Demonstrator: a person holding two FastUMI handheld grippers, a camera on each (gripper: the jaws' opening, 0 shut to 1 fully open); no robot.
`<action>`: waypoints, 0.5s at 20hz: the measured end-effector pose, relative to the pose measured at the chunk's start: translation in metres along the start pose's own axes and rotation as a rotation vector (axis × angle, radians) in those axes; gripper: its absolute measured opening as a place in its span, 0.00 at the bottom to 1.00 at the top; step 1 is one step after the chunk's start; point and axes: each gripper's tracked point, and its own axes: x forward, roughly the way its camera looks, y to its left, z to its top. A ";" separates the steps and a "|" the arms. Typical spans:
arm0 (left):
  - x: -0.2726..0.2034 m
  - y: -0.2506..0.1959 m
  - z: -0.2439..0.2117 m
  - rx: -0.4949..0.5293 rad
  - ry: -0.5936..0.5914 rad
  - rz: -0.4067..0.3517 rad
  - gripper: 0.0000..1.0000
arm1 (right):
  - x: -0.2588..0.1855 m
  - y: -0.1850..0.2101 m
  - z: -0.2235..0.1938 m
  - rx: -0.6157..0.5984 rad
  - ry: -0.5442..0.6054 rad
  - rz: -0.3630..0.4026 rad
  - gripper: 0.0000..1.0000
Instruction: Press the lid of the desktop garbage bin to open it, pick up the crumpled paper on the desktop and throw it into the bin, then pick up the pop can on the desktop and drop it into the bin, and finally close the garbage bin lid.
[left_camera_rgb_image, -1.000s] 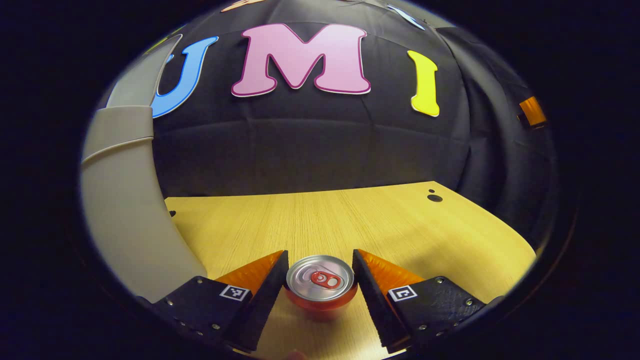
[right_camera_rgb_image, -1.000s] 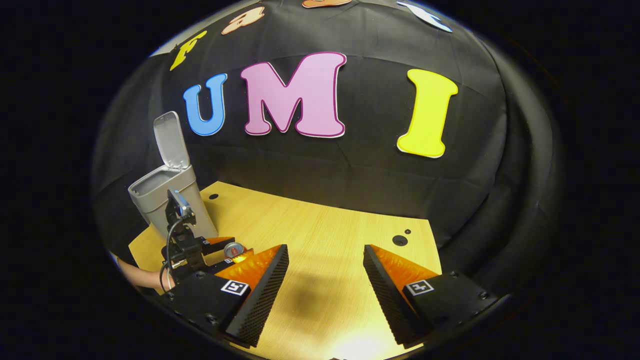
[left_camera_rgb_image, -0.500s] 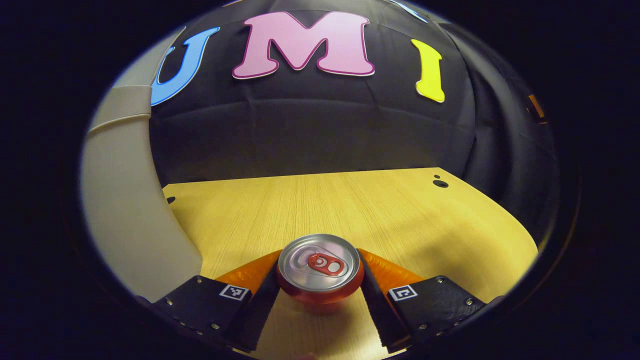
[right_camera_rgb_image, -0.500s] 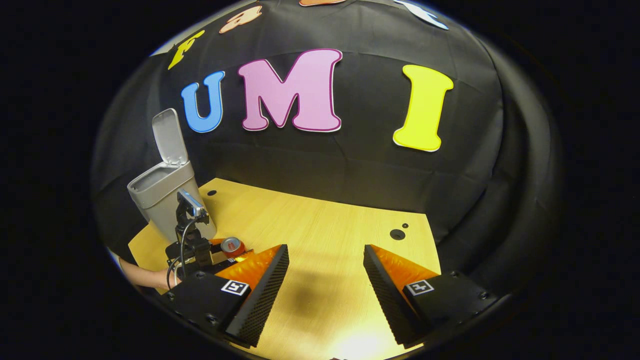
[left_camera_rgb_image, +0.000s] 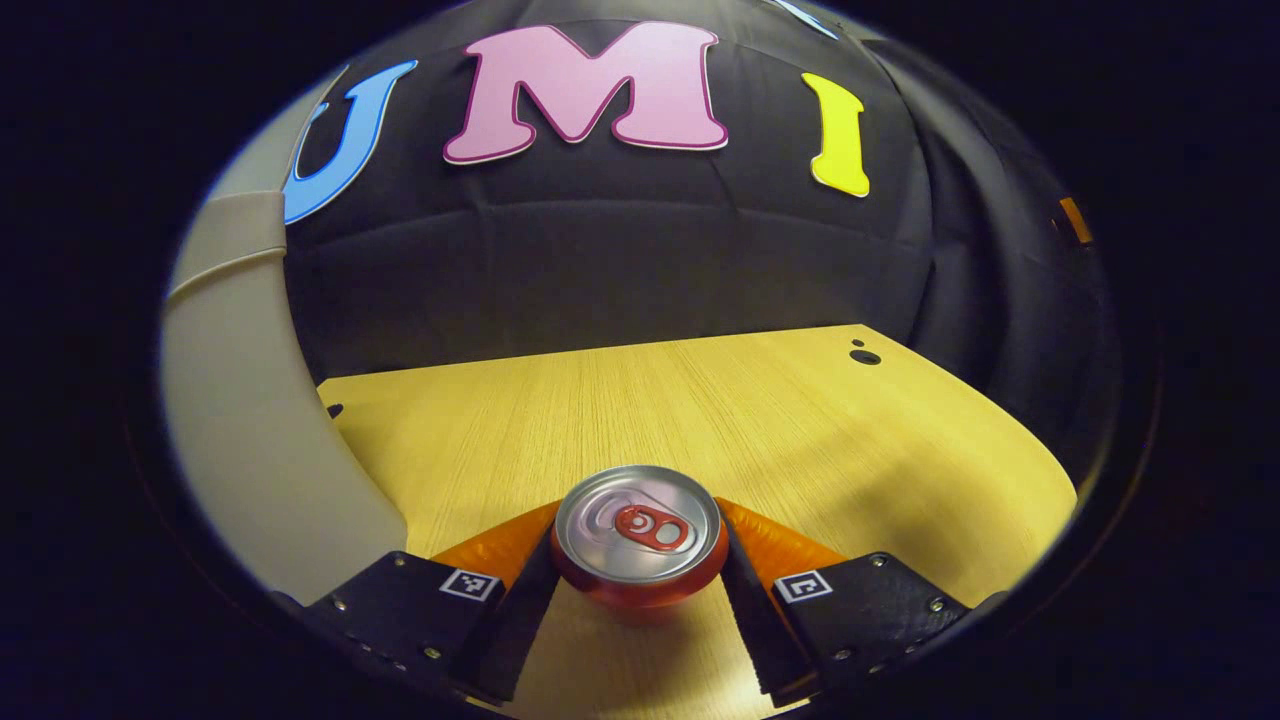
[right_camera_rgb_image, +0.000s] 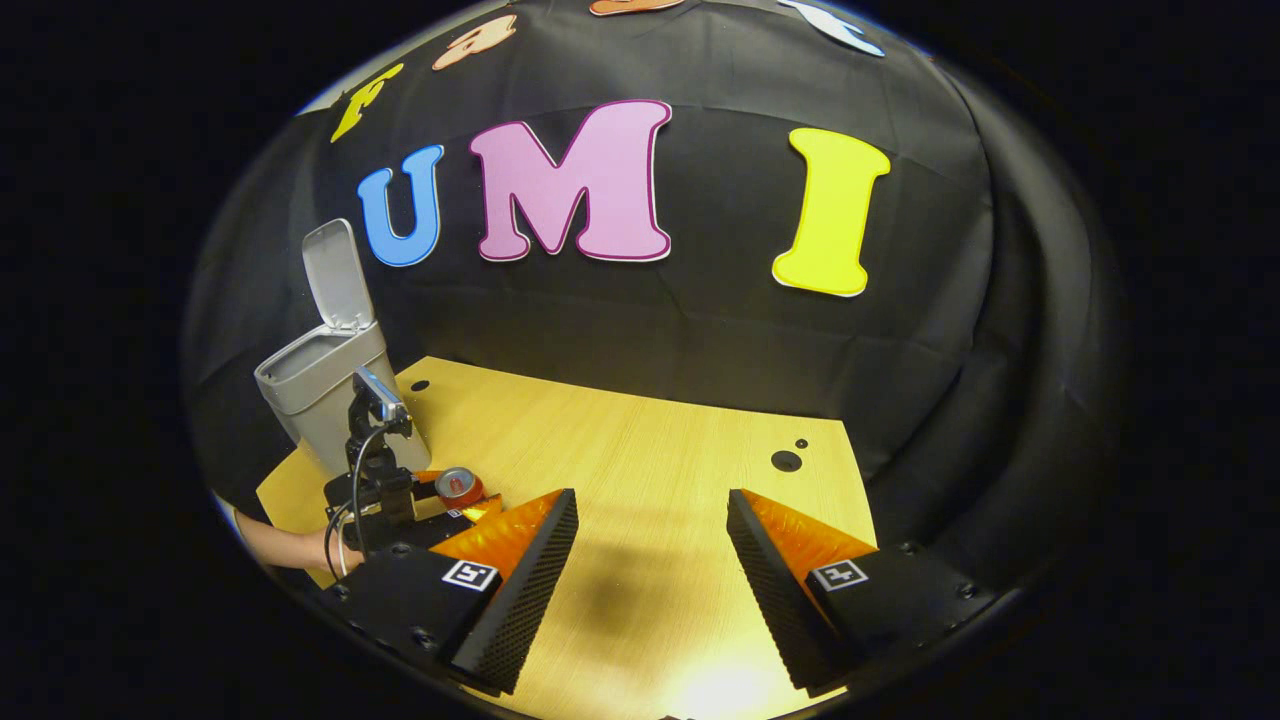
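Left claw (left_camera_rgb_image: 638, 560) clamped on the pop can (left_camera_rgb_image: 640, 540), one finger pressed to each side of it, low centre of the left gripper view. Can upright, silver top and red tab facing the camera, red body below. One second ago the fingers stood apart with the can loose between them; half a second ago they had closed on it, and the grip is unchanged since. Can sits a little larger and higher in frame than a second ago; whether it is clear of the worktop (left_camera_rgb_image: 700, 410) I cannot tell.

Garbage bin (left_camera_rgb_image: 250, 420) fills the left edge of the left gripper view, just beside the can. In the right gripper view the bin (right_camera_rgb_image: 320, 385) stands at centre left with its lid (right_camera_rgb_image: 335, 275) raised upright, as before. The left claw (right_camera_rgb_image: 455, 495) with the can (right_camera_rgb_image: 458, 485) shows just right of the bin's base there, a hand (right_camera_rgb_image: 300, 548) behind it at lower left.

Right claw (right_camera_rgb_image: 650, 545) at the bottom of the right gripper view, fingers wide apart over bare worktop (right_camera_rgb_image: 640, 450), holding nothing, same as in both earlier frames.
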 end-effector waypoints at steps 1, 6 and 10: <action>-0.003 0.001 0.006 0.011 -0.011 0.004 0.85 | 0.000 0.001 0.000 0.004 -0.002 0.002 0.97; -0.048 0.010 0.062 0.012 -0.096 0.014 0.84 | -0.010 0.010 0.007 0.011 -0.030 0.021 0.97; -0.096 0.029 0.133 0.012 -0.182 0.026 0.84 | -0.015 0.022 0.014 0.018 -0.057 0.030 0.97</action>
